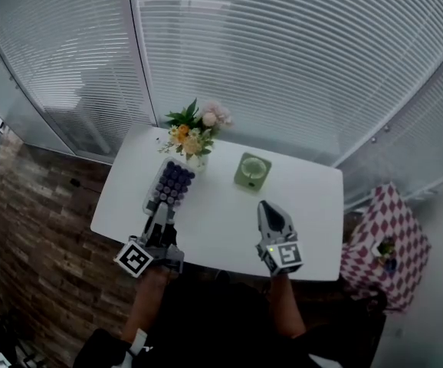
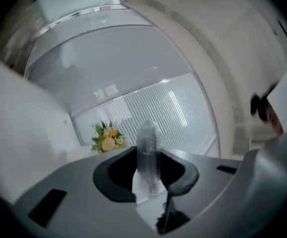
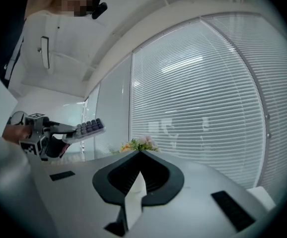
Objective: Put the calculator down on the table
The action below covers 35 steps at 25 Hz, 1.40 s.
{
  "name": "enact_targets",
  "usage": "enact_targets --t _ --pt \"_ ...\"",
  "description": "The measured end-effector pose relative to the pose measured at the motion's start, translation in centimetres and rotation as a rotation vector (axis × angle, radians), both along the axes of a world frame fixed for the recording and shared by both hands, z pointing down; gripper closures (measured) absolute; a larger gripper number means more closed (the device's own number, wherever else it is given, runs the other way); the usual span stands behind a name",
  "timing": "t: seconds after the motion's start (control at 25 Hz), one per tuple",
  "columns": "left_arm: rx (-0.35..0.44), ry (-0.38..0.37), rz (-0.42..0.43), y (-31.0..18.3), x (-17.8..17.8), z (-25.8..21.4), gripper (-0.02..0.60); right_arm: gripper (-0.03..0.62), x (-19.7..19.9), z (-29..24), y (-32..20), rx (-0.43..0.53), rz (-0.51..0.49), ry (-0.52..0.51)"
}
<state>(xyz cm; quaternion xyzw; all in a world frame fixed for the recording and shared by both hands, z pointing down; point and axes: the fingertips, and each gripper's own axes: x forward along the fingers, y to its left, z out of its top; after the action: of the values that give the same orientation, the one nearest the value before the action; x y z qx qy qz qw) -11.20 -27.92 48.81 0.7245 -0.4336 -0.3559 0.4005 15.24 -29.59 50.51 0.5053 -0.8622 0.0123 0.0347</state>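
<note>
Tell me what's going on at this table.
A person at a white table holds a gripper in each hand. The left gripper is shut on a calculator, held in the air over the table's left side, not yet set down. The right gripper is empty, fingers together. Flowers stand at the back.

1. I see soft, even light glowing through the white blinds; the table is bright, with no hard shadows.
2. Both gripper views bulge, fisheye, with dark corners.
3. The left gripper view is blurred.
</note>
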Motion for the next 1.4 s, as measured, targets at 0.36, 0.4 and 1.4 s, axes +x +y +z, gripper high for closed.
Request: enact_targets --t 0.36,0.4,1.4 --pt "-0.123 0.313 0.038 -0.5 -0.3 2.8 0.482 0.588 -0.5 -0.1 -0.2 -0.031 0.011 -0.011" --pt "-0.133 0.319 0.036 -0.6 -0.3 3.1 0.482 0.588 -0.4 0.0 -0.3 -0.032 0.016 -0.009" --pt "-0.471 0.134 0.050 -6.8 0.3 23.2 0.482 0.588 -2.5 0.1 -1.6 -0.060 -0.018 0.032"
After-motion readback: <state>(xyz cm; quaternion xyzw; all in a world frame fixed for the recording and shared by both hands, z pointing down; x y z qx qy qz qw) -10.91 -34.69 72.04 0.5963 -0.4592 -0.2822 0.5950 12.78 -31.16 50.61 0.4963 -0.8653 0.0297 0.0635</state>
